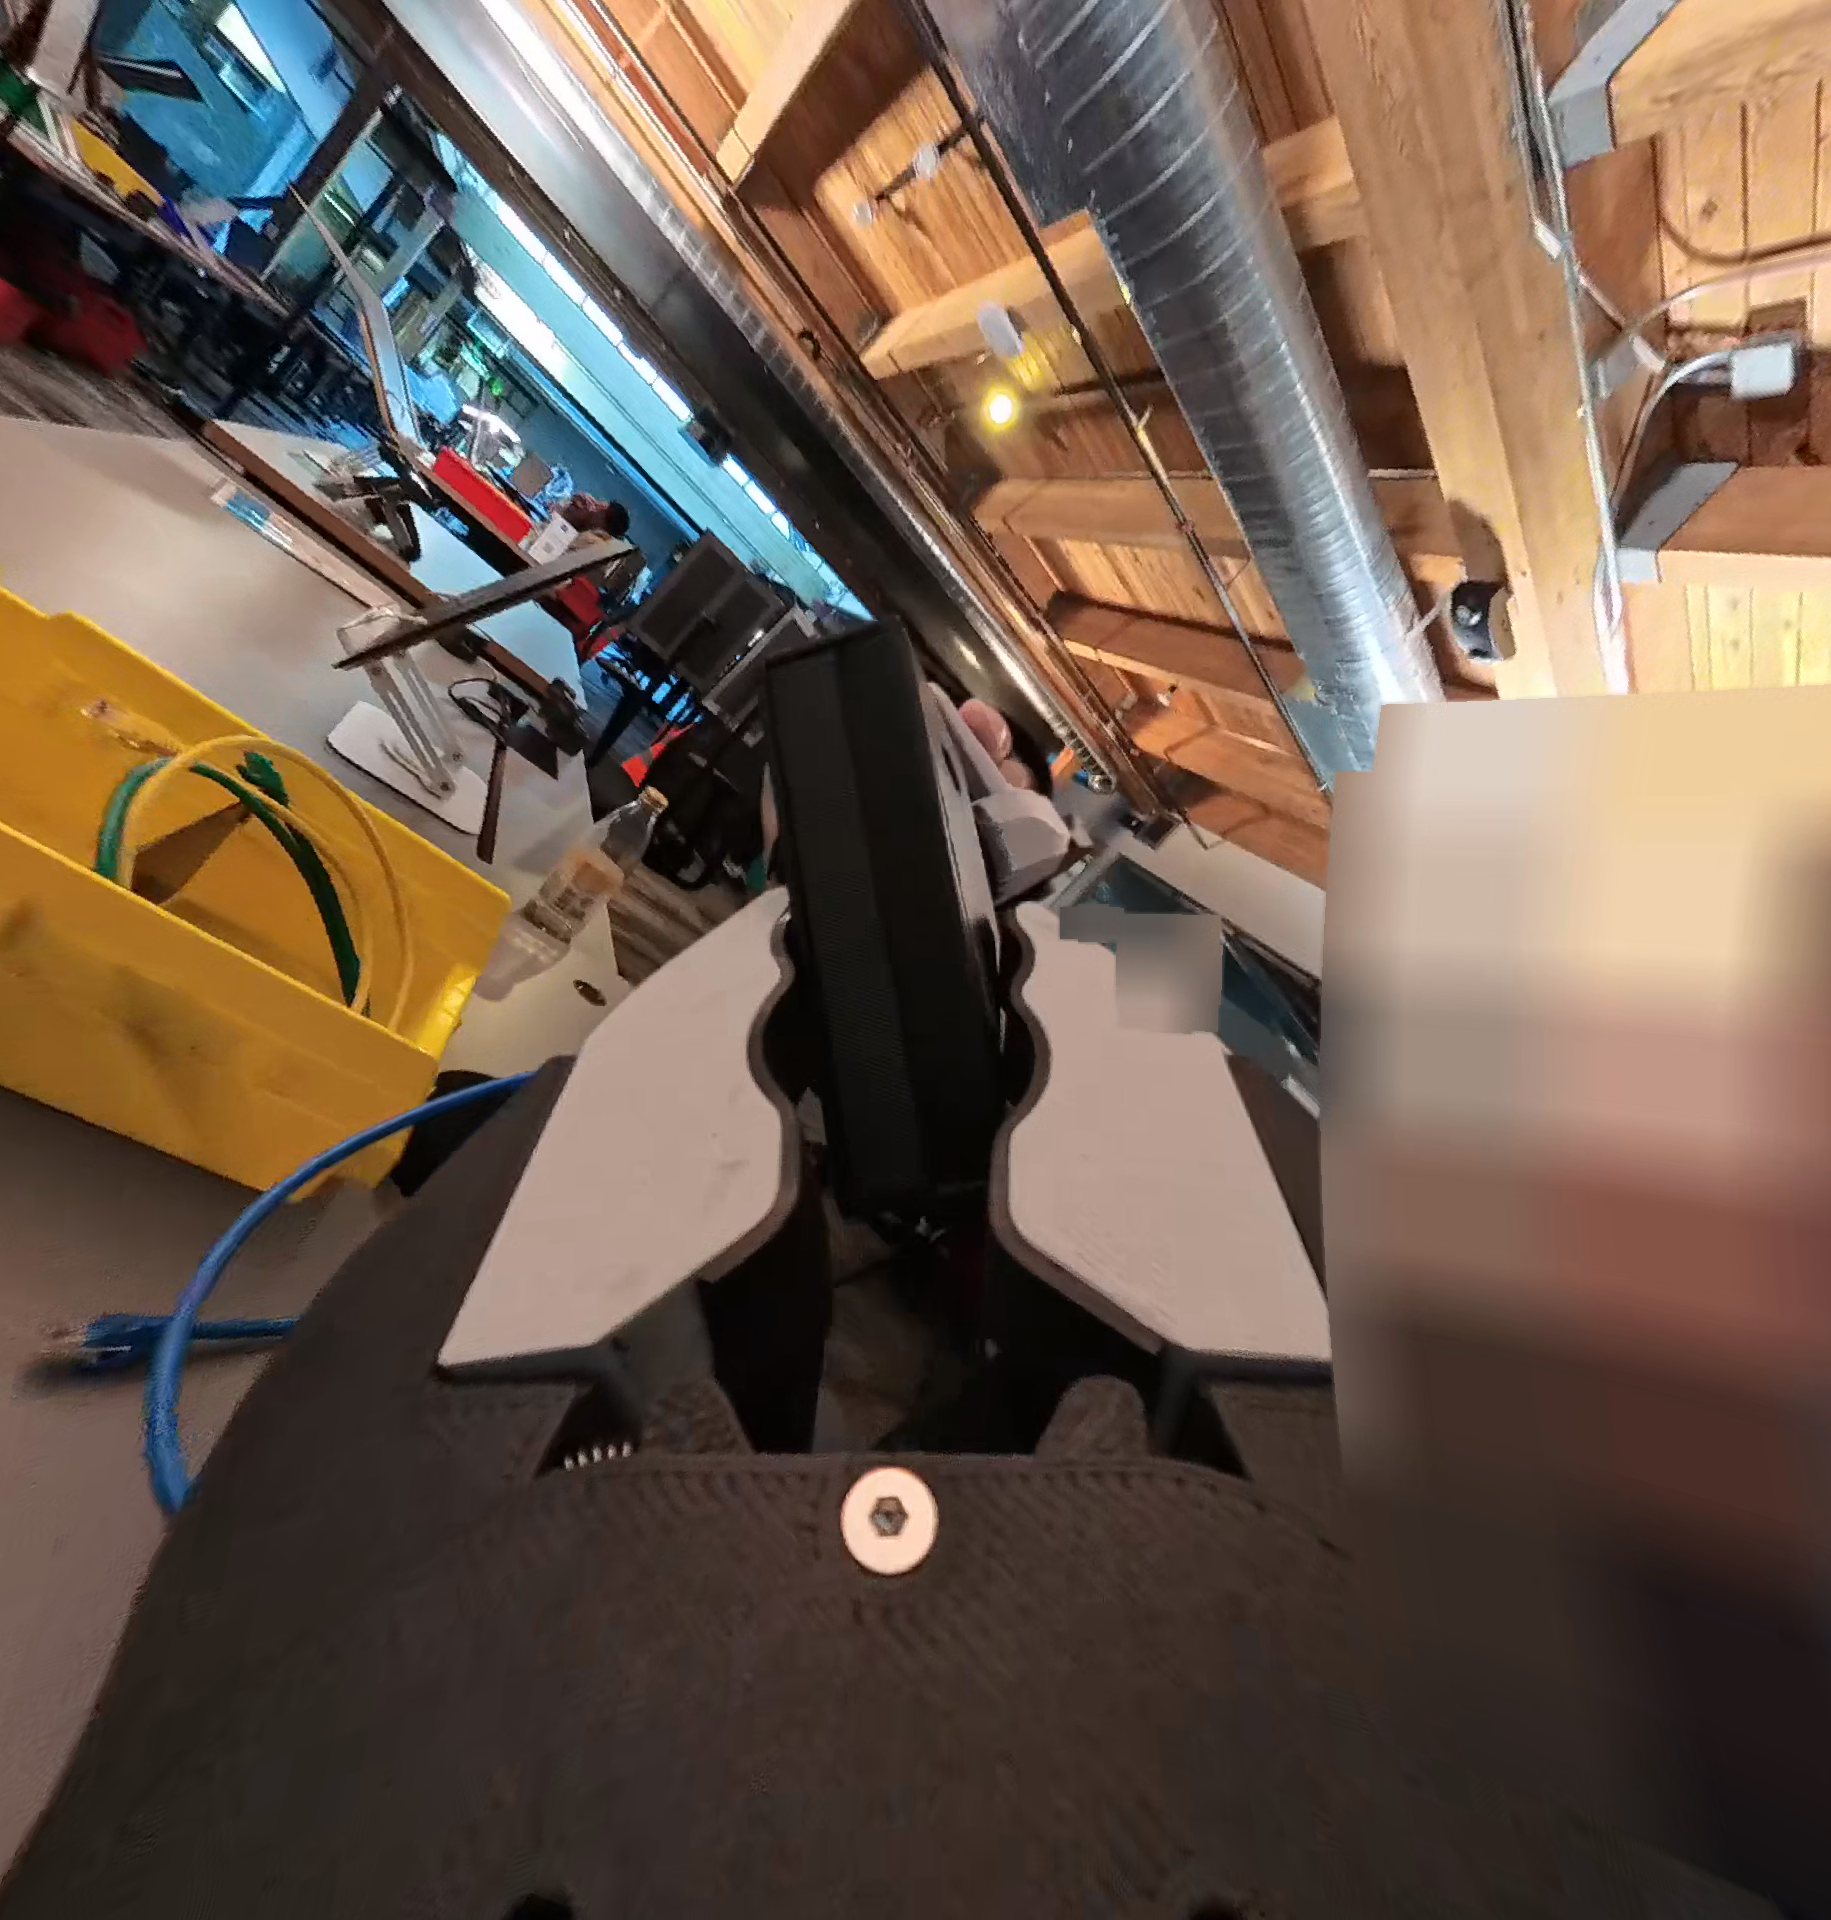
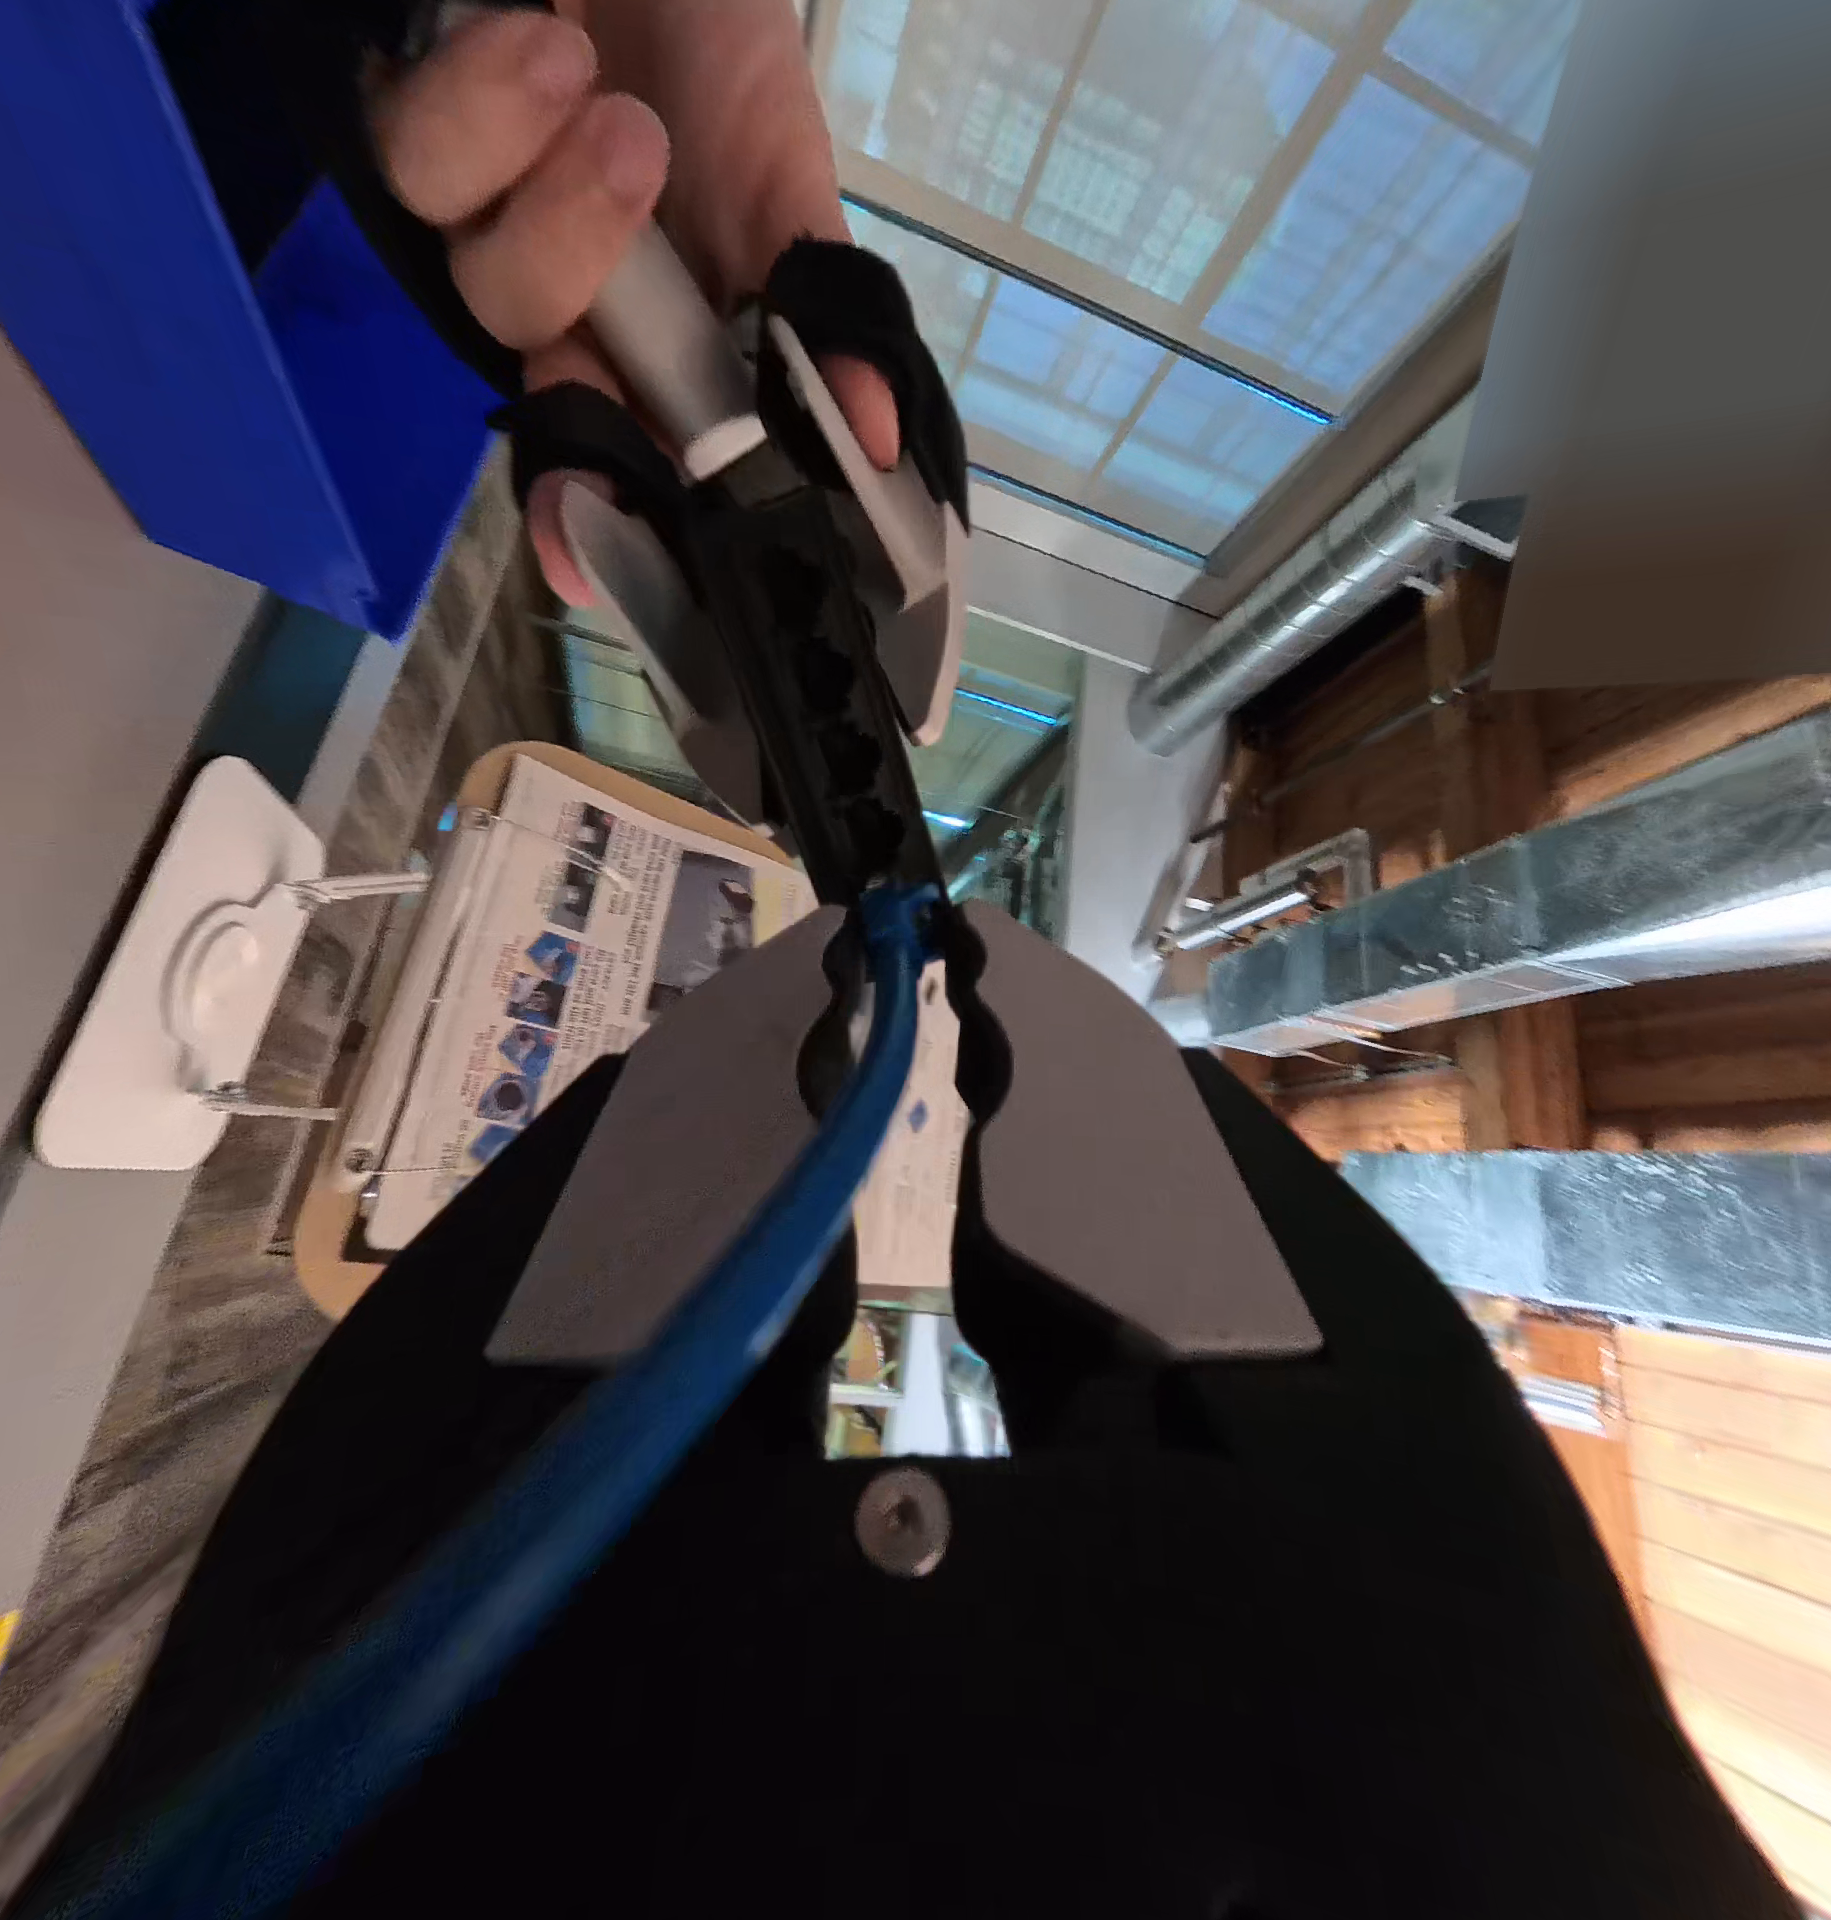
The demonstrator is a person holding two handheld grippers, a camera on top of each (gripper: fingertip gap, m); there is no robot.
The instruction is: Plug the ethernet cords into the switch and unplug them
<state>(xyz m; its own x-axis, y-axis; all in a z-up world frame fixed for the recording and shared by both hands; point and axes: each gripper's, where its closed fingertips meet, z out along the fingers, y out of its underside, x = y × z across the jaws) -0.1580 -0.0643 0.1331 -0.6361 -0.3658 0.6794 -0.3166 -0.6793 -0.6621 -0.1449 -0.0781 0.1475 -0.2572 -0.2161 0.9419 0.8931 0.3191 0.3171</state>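
My left gripper [image 1: 895, 935] is shut on the black switch [image 1: 869, 831] and holds it tilted up above the table. In the right wrist view the switch [image 2: 828, 707] shows its row of ports, with the left gripper's grey fingers [image 2: 890, 520] and a gloved hand [image 2: 620, 156] at its far end. My right gripper [image 2: 895, 935] is shut on a blue ethernet cord [image 2: 859, 1081] just behind its plug. The plug [image 2: 895, 904] meets the nearest end of the switch; I cannot tell if it is seated. The cord's other end [image 1: 111, 1335] lies on the table.
A yellow bin [image 1: 163, 1039] at the left holds a green cord [image 1: 319, 883] and a yellow cord [image 1: 371, 831]. A clear bottle [image 1: 568, 894] stands beyond it. A blue bin [image 2: 163, 312], a white stand base [image 2: 184, 966] and a printed sheet in a clear holder [image 2: 537, 987] lie behind the switch.
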